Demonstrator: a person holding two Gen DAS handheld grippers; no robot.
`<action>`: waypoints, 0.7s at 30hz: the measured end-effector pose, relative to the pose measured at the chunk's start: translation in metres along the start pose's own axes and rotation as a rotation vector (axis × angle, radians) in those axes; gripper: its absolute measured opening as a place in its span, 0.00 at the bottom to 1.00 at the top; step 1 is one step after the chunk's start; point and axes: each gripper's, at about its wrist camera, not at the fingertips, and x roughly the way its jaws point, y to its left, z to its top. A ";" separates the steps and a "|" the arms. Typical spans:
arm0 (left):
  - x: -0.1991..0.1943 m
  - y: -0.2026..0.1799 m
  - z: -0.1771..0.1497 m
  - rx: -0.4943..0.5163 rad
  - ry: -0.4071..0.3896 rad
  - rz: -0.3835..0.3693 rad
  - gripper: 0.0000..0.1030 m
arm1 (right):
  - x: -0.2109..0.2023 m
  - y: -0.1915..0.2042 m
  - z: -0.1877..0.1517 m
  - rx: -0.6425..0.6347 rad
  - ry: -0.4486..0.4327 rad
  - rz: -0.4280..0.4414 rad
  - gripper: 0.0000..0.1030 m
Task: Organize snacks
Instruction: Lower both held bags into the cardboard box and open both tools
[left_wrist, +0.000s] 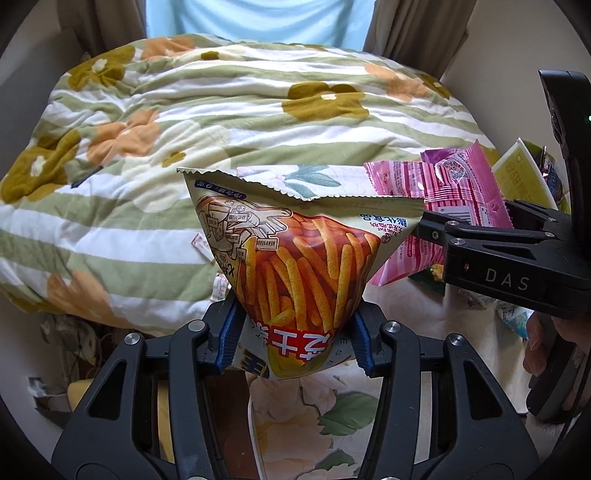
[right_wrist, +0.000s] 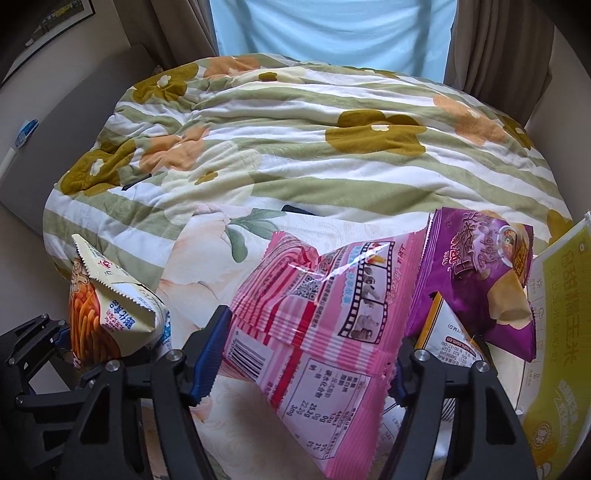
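Left gripper (left_wrist: 291, 345): jaws drawn in tight on the fries snack bag (left_wrist: 295, 258), pads pinching its lower end; bag is off the bed, puffed, serrated top seal up, print of orange sticks.

Right gripper (right_wrist: 301, 363): jaws narrowed around the pink striped packet (right_wrist: 317, 332); both blue pads meet its edges, so a grip. Packet is flat, glossy, barcode side toward the camera.

Just right of it: purple packet (right_wrist: 476, 280), overlapping; beyond that a yellow bag (right_wrist: 557, 350).

Behind everything: flowered striped quilt (right_wrist: 314, 155), curtains (right_wrist: 495, 44).
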 end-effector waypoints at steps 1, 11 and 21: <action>-0.007 -0.004 0.002 0.006 -0.013 0.003 0.45 | -0.007 -0.001 0.001 -0.002 -0.014 0.006 0.65; -0.074 -0.082 0.029 0.066 -0.156 0.032 0.45 | -0.113 -0.039 -0.001 -0.015 -0.203 0.028 0.65; -0.104 -0.223 0.046 0.134 -0.239 -0.036 0.45 | -0.213 -0.149 -0.039 0.021 -0.318 0.005 0.65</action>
